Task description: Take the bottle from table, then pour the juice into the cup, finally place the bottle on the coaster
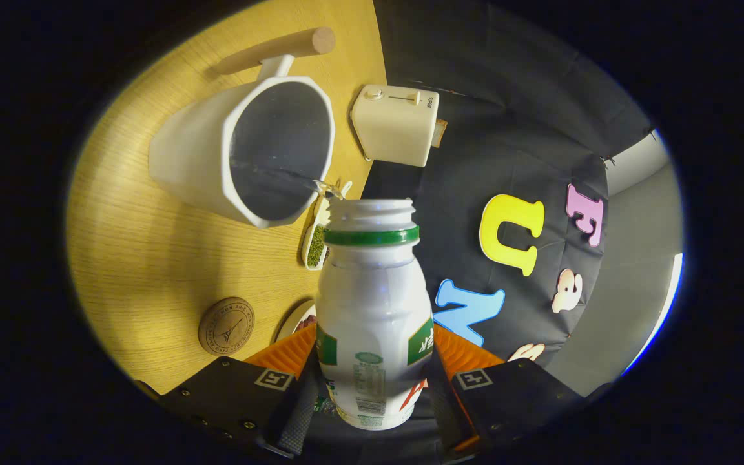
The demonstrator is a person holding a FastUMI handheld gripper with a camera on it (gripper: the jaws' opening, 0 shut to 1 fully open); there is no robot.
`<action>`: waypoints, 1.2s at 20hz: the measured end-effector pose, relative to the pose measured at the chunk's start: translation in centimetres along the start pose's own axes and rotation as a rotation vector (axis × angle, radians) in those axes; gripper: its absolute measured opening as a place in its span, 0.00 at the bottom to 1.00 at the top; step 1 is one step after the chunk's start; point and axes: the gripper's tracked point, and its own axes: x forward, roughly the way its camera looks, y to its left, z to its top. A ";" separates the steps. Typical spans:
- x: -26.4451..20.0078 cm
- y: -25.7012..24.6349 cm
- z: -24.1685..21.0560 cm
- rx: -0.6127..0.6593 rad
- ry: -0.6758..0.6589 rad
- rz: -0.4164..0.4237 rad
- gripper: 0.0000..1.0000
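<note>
My gripper [372,387] is shut on a white plastic bottle [373,303] with a green neck ring and no cap, both fingers pressing its lower body. The whole view is rolled sideways, so the bottle is tilted, its mouth pointing past the rim of a large white cup [252,152] with a wooden handle. The cup's grey inside is open to view just beyond the bottle mouth; no stream of juice is visible. A round brown coaster [227,326] lies on the wooden table [133,245], just ahead of one finger and beside the bottle's base.
A cream toaster-like box [396,124] stands at the table's edge beyond the cup. A small dish of green beans [316,245] lies between cup and bottle. A plate rim [294,320] peeks out by the near finger. The black booth wall rises behind.
</note>
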 end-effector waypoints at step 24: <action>0.2 -0.2 -0.8 -0.015 0.003 -0.006 0.76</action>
